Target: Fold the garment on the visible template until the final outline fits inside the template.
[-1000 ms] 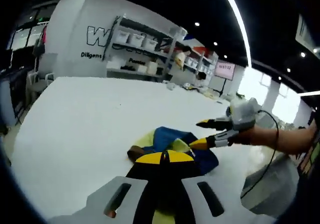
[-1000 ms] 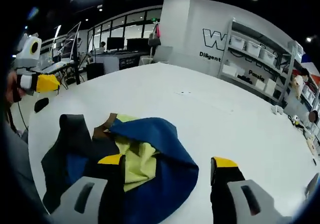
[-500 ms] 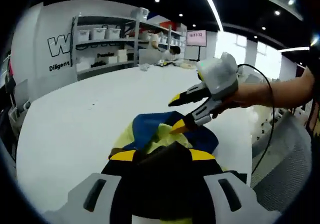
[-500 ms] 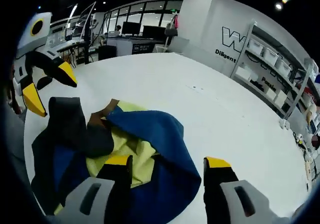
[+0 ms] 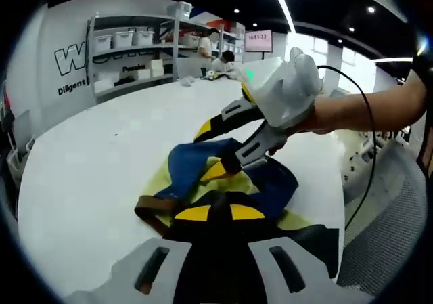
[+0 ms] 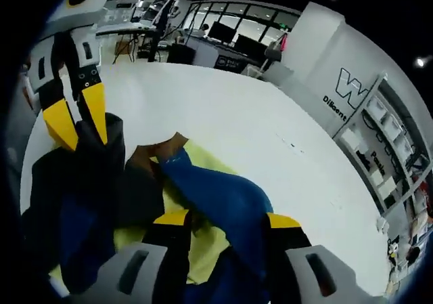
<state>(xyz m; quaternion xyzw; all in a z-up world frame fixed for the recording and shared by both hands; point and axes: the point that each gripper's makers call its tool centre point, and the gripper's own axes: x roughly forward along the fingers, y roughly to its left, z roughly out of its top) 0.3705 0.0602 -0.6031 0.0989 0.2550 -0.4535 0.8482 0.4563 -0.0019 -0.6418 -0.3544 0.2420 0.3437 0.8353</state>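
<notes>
Left tool point(image 5: 220, 213) is pinching dark fabric of the crumpled garment point(image 6: 216, 202); right tool point(image 6: 226, 221) is straddling a blue fold, jaws apart. Looks like early spreading, so next it's needing a pull flat on the table point(image 5: 88, 162).

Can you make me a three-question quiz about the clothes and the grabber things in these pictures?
1. Where does the garment lie?
A. on the white table
B. on a shelf
C. on a chair

2. Which colours does the garment show?
A. red and pink
B. blue, yellow and black
C. all white

3. How is the left gripper?
A. wide open above the table
B. lying on the floor
C. closed on the dark cloth

Answers: 1 A, the cloth is crumpled on the white tabletop. 2 B, the right gripper view shows a blue fold over yellow, with black beside it. 3 C, its yellow tips meet with black fabric between them, while the right gripper is open around the blue fold.
</notes>
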